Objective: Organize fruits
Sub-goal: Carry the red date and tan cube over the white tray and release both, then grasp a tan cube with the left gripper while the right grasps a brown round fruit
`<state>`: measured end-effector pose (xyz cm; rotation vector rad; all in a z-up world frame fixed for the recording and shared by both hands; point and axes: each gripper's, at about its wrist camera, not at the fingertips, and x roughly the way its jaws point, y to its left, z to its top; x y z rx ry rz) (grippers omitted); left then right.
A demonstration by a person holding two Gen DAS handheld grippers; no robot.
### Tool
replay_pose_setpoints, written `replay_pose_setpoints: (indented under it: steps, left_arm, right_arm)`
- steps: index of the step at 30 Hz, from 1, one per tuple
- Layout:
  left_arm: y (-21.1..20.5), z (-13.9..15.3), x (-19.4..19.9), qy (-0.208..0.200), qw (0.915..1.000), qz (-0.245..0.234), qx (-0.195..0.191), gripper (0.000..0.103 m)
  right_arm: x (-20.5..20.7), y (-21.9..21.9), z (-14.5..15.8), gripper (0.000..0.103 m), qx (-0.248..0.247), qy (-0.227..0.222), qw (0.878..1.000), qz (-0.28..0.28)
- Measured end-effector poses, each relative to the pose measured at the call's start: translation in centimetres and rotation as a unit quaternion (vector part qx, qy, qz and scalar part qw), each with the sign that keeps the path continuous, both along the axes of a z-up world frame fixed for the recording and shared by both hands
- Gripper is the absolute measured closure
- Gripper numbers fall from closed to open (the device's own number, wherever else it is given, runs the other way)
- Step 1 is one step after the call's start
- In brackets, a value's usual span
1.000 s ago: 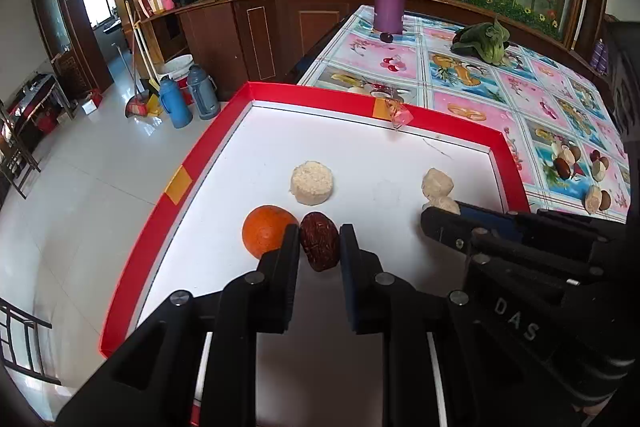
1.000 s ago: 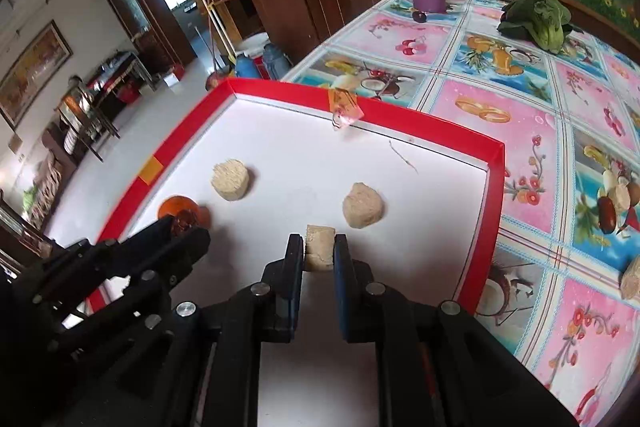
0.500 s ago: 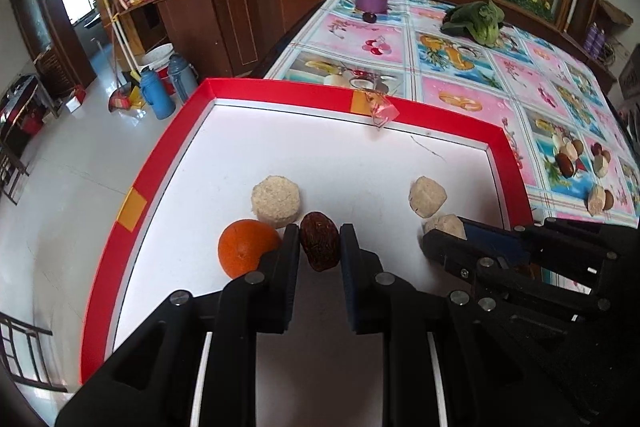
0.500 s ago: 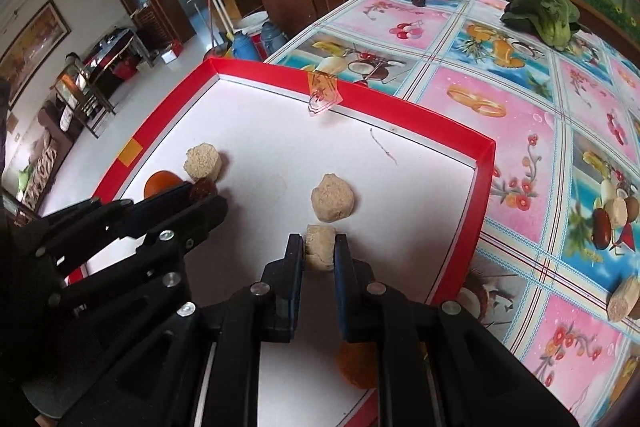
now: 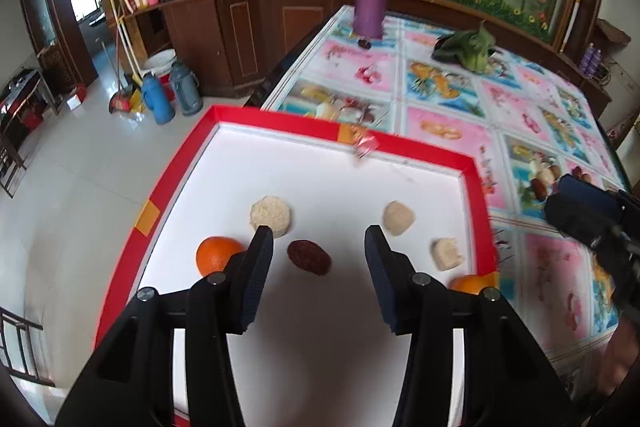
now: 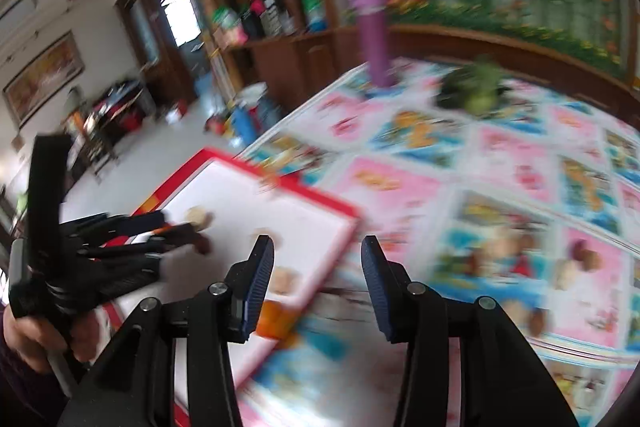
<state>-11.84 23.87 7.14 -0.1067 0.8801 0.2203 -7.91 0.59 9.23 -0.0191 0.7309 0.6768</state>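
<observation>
- Left wrist view: my left gripper (image 5: pixel 319 253) gapes wide, empty, over a wrinkled dark-red date (image 5: pixel 309 257) lying on the white tray (image 5: pixel 400 147).
- My right gripper (image 6: pixel 317 261) is wide open too, holding nothing.

We find no readable text, no brand, no number, no sign on any surface in either view, the right wrist view too blurred for us to read anything
</observation>
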Motion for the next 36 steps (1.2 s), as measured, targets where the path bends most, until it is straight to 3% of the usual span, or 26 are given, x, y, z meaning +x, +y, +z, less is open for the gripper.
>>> replay_pose_setpoints:
  steps: [3,8,12,16,23,29,32,36]
  left_arm:
    - [-1.7,1.1,-0.6,-0.018,0.9995,-0.028,0.002,0.046]
    - [-6.5,1.7,-0.7,-0.022,0.9947,-0.100,-0.003,0.045]
    - [-10.9,1.1,-0.4,-0.010,0.9872,-0.159,-0.001,0.045]
    - [-14.2,0.4,0.3,0.007,0.9821,-0.188,-0.001,0.045]
    - [-19.0,-1.0,2.2,0.036,0.9718,-0.233,0.003,0.045]
    - [-20.2,-1.8,3.5,0.054,0.9673,-0.248,-0.001,0.045]
    - [-20.5,-2.2,4.5,0.062,0.9663,-0.250,-0.005,0.045]
    - [-21.3,-2.5,5.5,0.069,0.9620,-0.264,-0.006,0.045]
  right_arm:
    - [0.8,-5.6,0.1,0.058,0.005,-0.001,0.998,-0.063]
    - [1.7,-13.6,-1.5,0.058,-0.013,0.011,0.986,-0.167]
    - [2.1,-17.0,-3.0,0.058,-0.011,0.032,0.979,-0.201]
    - [2.4,-18.1,-4.5,0.058,0.000,0.061,0.979,-0.196]
    - [4.0,-15.0,-5.9,0.059,-0.008,0.074,0.988,-0.134]
    - [5.5,-13.0,-7.1,0.074,-0.034,0.075,0.991,-0.109]
    - [5.9,-12.6,-7.3,0.074,-0.027,0.081,0.992,-0.096]
    - [6.0,-11.8,-8.1,0.074,-0.052,0.080,0.992,-0.086]
